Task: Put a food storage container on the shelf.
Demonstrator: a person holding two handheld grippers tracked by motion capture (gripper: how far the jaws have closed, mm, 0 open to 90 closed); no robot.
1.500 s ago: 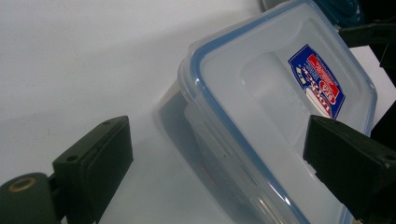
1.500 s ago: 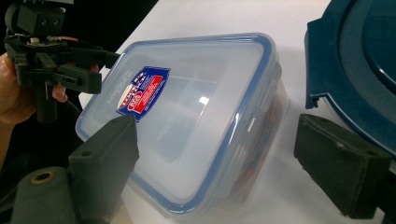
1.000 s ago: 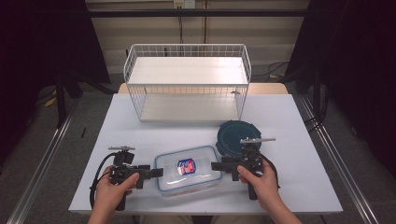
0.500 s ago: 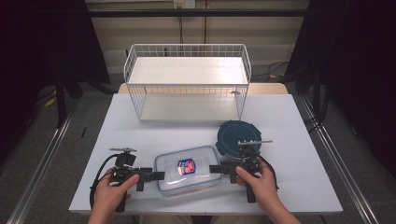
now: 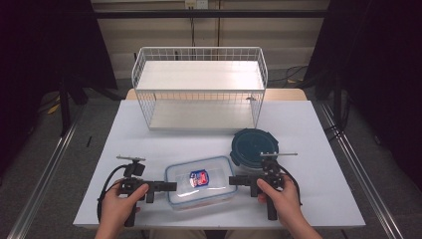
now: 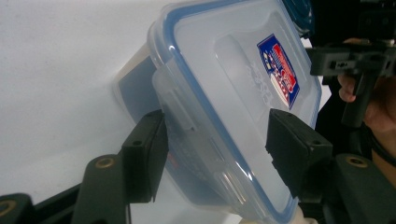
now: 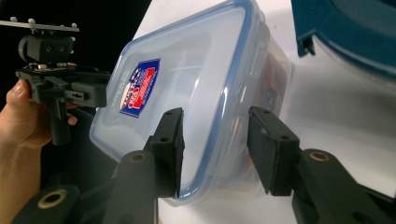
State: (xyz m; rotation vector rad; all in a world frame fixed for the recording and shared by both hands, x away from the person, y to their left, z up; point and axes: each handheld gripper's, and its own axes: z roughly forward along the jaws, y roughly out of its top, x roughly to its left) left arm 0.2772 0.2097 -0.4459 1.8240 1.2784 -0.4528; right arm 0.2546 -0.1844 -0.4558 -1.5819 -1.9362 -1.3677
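Near the worktop's front edge, my left gripper (image 5: 169,186) and right gripper (image 5: 234,180) have just been closing their fingers around the lidded container (image 5: 201,180), bracketing its ends, readying a two-handed lift.

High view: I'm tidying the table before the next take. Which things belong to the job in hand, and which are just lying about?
In the job:
- clear lidded container, with a claw at each end
- left claw, jaws just closing around its short end
- right claw, likewise

Lying about:
- round dark-blue lidded container
- white wire basket
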